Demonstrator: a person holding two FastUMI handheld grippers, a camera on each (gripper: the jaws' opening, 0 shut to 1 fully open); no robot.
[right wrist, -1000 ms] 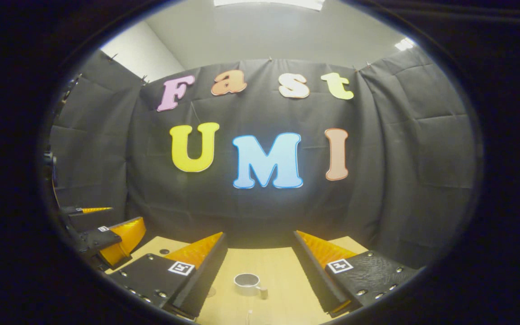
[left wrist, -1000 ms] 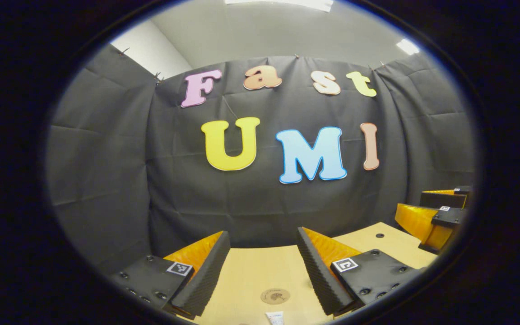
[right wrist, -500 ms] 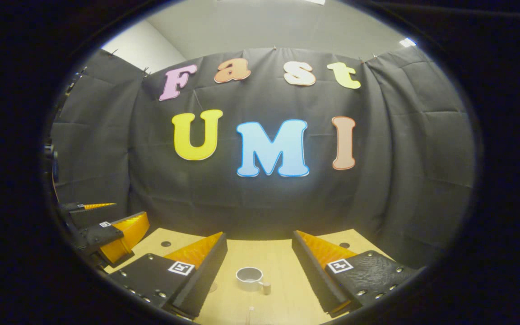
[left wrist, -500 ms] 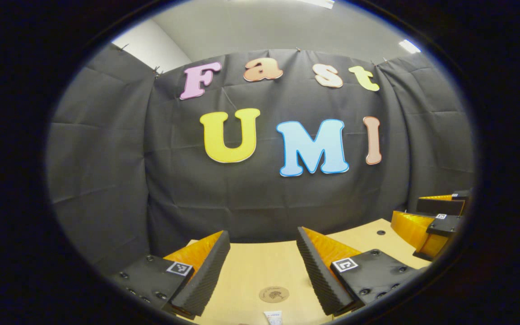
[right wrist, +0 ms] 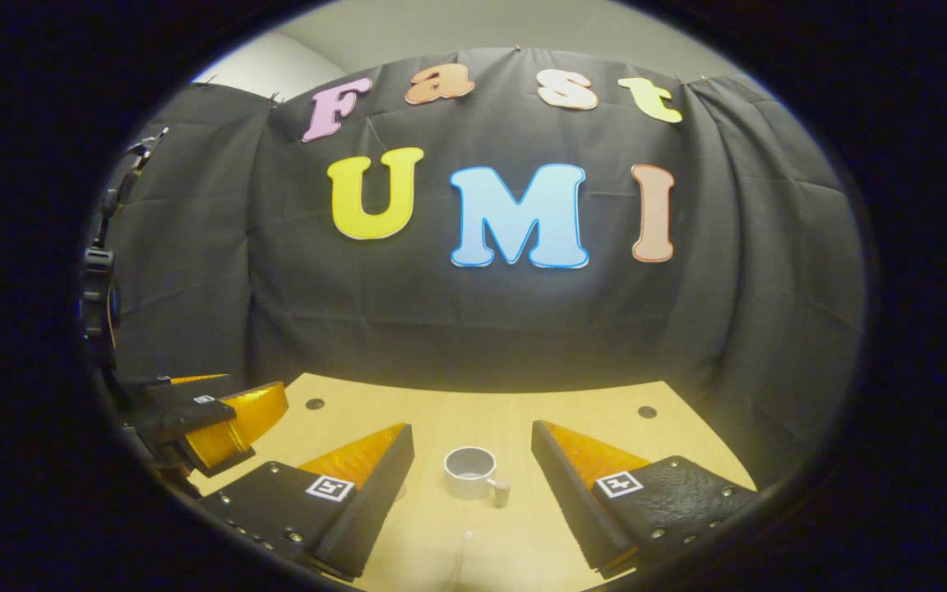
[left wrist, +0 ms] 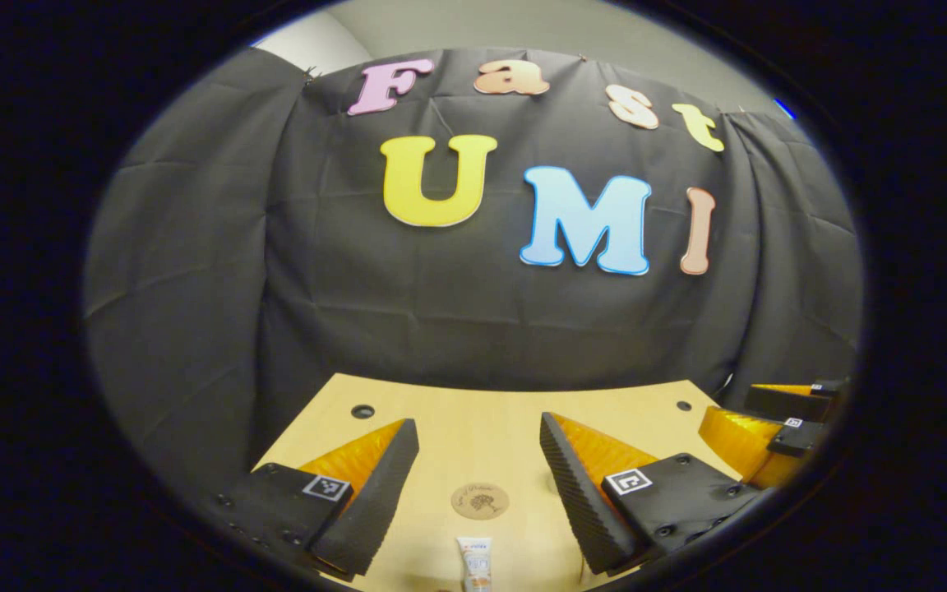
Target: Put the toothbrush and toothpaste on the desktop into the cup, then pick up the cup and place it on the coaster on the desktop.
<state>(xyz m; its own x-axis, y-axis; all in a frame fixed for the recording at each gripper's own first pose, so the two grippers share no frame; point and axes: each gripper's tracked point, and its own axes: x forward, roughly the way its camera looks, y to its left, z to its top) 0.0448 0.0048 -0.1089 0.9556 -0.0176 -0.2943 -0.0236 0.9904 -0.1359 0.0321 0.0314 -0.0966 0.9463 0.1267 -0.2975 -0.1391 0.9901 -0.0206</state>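
In the left gripper view a round brown coaster [left wrist: 480, 501] lies on the wooden desktop [left wrist: 473, 411], with a white toothpaste tube [left wrist: 474, 567] just nearer. My left gripper [left wrist: 478, 440] hangs open above them, nothing between its fingers. In the right gripper view a grey cup [right wrist: 471, 473] with a short handle stands upright on the desktop [right wrist: 473, 403], ahead of my open right gripper [right wrist: 472, 440]. The thin white tip of the toothbrush [right wrist: 464, 543] shows near the bottom edge. The right gripper [left wrist: 778, 432] also shows at the far right of the left gripper view, the left gripper [right wrist: 210, 415] at the far left of the right gripper view.
The desktop has small dark holes near its back corners [left wrist: 362, 410] [right wrist: 647, 411]. The black cloth wall rises right behind the desktop's far edge. A dark stand with clamps [right wrist: 99, 279] is at the far left of the right gripper view.
Both views have tipped downward, so more of the desktop shows. The coaster, the toothpaste and the cup now sit higher in their views. Both grippers stay open.
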